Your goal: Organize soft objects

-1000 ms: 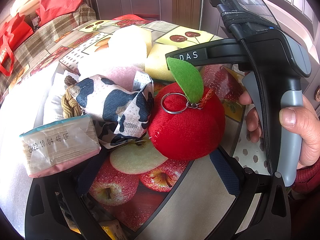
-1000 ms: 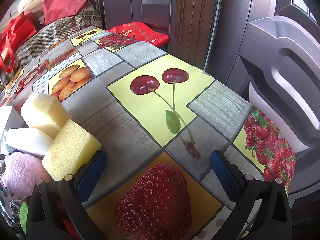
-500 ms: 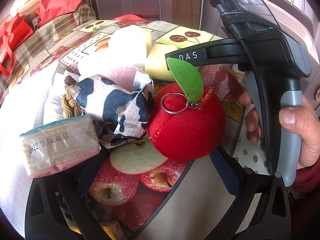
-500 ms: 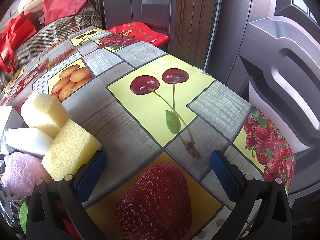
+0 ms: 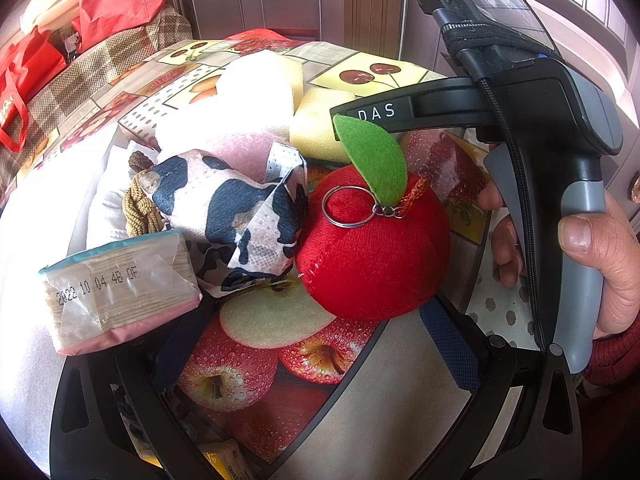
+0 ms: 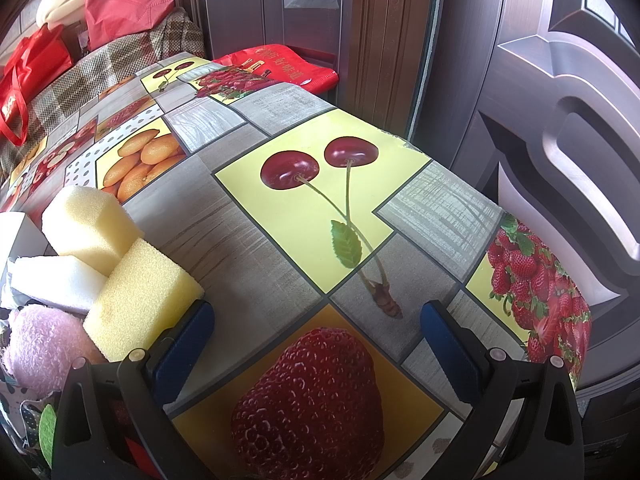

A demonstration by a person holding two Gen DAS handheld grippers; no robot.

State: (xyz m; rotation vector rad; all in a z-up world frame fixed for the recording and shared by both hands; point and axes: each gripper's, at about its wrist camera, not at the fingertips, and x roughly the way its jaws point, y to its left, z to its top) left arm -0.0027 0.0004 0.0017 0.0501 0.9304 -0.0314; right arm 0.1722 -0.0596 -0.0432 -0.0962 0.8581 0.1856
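Observation:
In the left wrist view a red plush apple (image 5: 372,248) with a green felt leaf and key ring sits on the fruit-print tablecloth (image 5: 248,360), just ahead of my open, empty left gripper (image 5: 316,344). Left of it lie a cow-print cloth (image 5: 232,208), a tissue pack (image 5: 120,288) and a braided hair tie (image 5: 138,208). Behind are a pink fluffy item (image 5: 248,148) and yellow sponges (image 5: 316,124). My right gripper (image 6: 316,344) is open and empty over bare table; its body (image 5: 560,120) shows in the left view. Yellow sponges (image 6: 140,300), a white sponge (image 6: 52,280) and the pink fluffy item (image 6: 44,344) lie at its left.
The table edge (image 6: 520,220) drops off to the right before dark wooden doors (image 6: 560,100). Red bags (image 6: 32,68) and a checked cover (image 6: 120,68) lie beyond the table's far left. A red bag (image 6: 276,68) lies behind the far edge.

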